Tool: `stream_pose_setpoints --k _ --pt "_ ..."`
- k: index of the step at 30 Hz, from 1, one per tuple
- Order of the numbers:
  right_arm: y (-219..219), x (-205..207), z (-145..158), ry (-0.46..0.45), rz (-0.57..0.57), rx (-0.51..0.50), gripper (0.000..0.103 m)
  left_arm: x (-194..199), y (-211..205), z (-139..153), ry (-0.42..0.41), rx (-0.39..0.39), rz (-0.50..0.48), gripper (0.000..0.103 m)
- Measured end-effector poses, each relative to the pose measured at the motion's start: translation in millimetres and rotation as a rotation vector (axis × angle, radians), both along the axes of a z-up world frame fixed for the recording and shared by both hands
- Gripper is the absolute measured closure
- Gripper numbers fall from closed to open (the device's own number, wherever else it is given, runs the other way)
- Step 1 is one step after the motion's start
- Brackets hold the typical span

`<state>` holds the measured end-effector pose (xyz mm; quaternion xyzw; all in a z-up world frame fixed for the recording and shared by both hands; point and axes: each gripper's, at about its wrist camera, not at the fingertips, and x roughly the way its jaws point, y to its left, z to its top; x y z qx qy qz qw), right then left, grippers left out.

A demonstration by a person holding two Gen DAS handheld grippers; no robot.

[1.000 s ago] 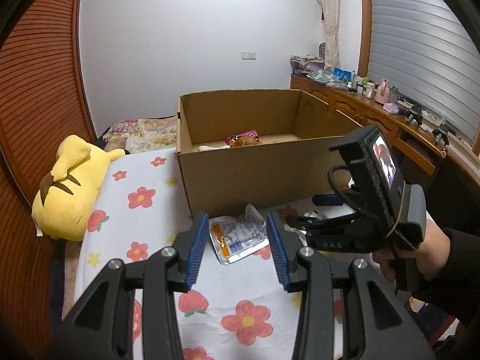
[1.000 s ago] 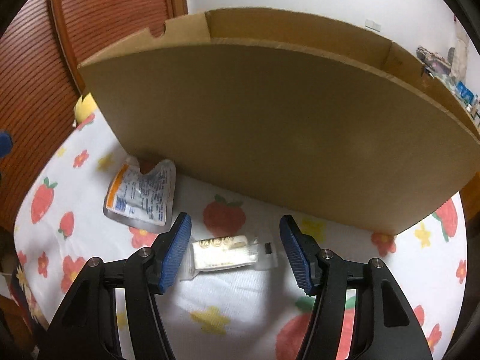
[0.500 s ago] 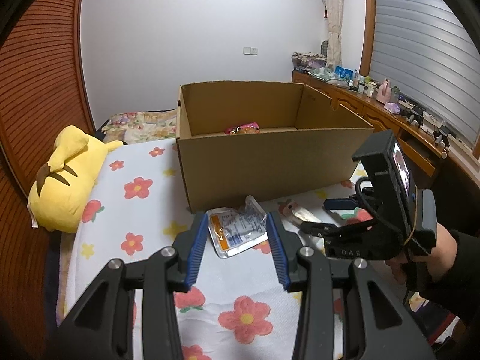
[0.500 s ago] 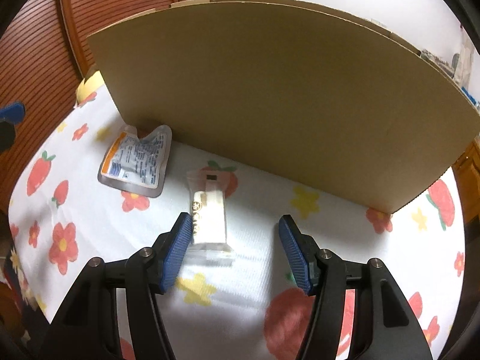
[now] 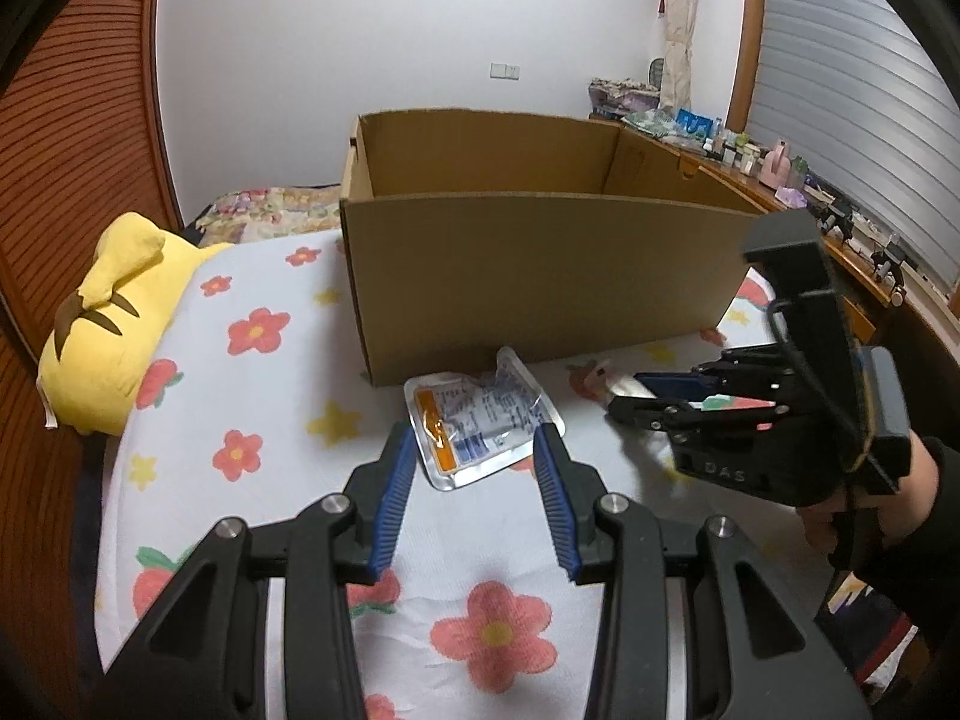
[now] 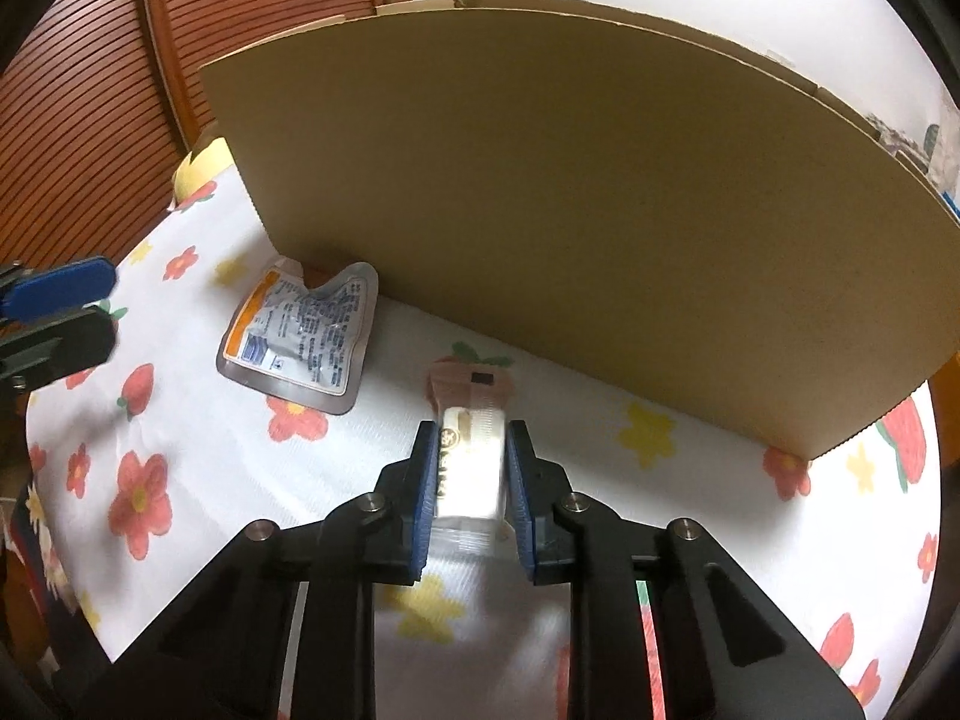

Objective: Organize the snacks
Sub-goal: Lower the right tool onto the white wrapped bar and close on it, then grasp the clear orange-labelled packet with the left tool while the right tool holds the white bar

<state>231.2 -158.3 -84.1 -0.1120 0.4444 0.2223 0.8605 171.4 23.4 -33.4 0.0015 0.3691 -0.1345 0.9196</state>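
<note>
An open cardboard box [image 5: 540, 264] stands on the flowered bed sheet [image 5: 252, 396]. A silver pouch with an orange and blue label [image 5: 480, 426] lies flat in front of the box; it also shows in the right wrist view [image 6: 300, 339]. My left gripper [image 5: 474, 456] is open, its blue pads on either side of the pouch's near end. My right gripper [image 6: 468, 468] is shut on a small white snack bar in clear wrap [image 6: 471, 450], low over the sheet beside the box wall [image 6: 600, 210].
A yellow plush toy [image 5: 114, 312] lies at the left edge of the bed. A wooden slatted wall [image 5: 66, 138] runs along the left. A cluttered wooden shelf [image 5: 780, 174] stands at the right under the window blinds.
My right gripper closed its pads around the white snack bar, which lay loose between them before. My left gripper dropped lower and moved closer to the silver pouch.
</note>
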Motion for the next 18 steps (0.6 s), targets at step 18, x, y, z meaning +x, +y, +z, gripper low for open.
stream_pose_setpoints --k 18 --pt "-32 -32 -2 -0.045 -0.003 0.047 0.084 67 -19 -37 0.093 0.026 0.045 0.055"
